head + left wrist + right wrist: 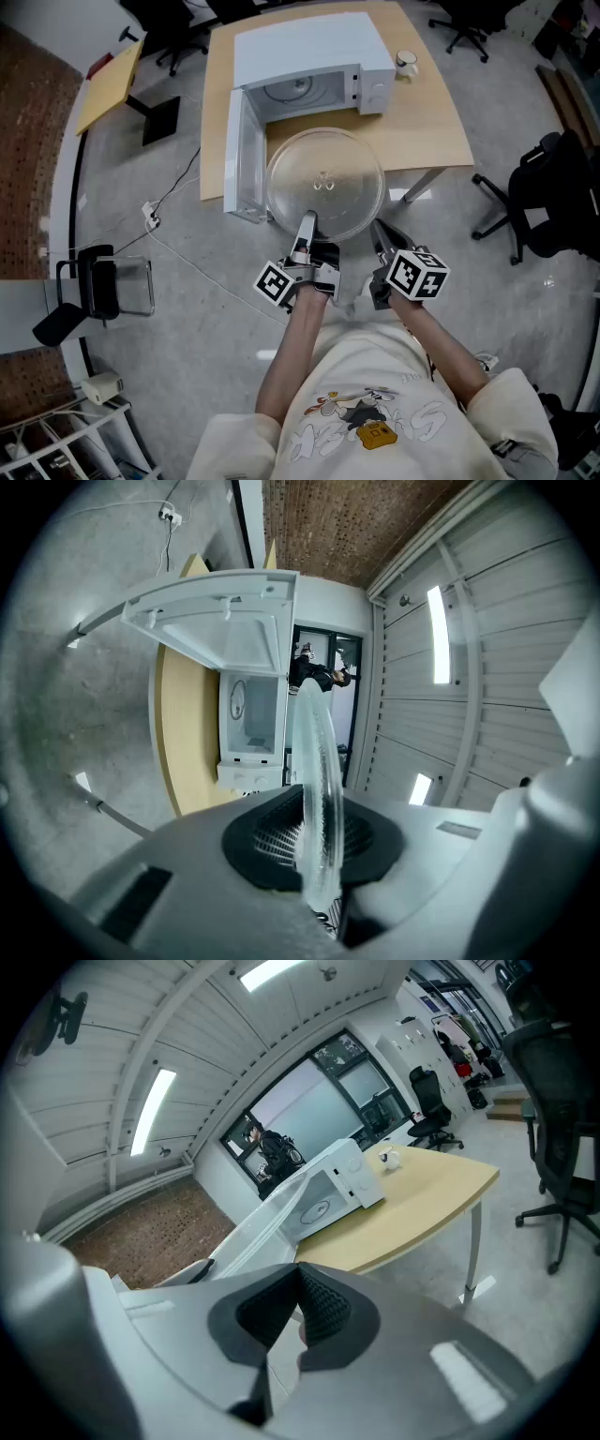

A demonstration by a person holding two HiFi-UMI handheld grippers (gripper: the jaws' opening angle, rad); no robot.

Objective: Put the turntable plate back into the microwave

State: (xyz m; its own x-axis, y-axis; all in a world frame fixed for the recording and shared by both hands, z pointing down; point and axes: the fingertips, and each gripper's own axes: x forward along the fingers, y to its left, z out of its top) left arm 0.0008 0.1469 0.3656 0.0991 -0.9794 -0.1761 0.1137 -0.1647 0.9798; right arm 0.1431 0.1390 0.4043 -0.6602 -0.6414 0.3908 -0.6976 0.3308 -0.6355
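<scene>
1. Currently, the turntable plate (325,183) is held in the air, roughly level, just in front of the microwave (309,52) and over the near edge of the counter (422,122). It is not yet inside the cavity.
2. The left gripper (307,225) is clamped on the plate's near rim. In the left gripper view the glass is seen edge-on between the two jaws, with the open cavity straight ahead.
3. The right gripper (379,230) is closed, its jaws meeting with nothing seen between them. It is held just beside the plate's near right rim, and whether it touches the glass cannot be told.
4. The microwave door (242,155) is swung wide open to the left, so the way in is judged to be clear. A round fitting (296,91) can be made out on the cavity floor.
5. By this showing, the pick-up is done and the carry is well advanced. What is left is for the plate to be slid through the opening, seated centred on the cavity floor, and released.
</scene>
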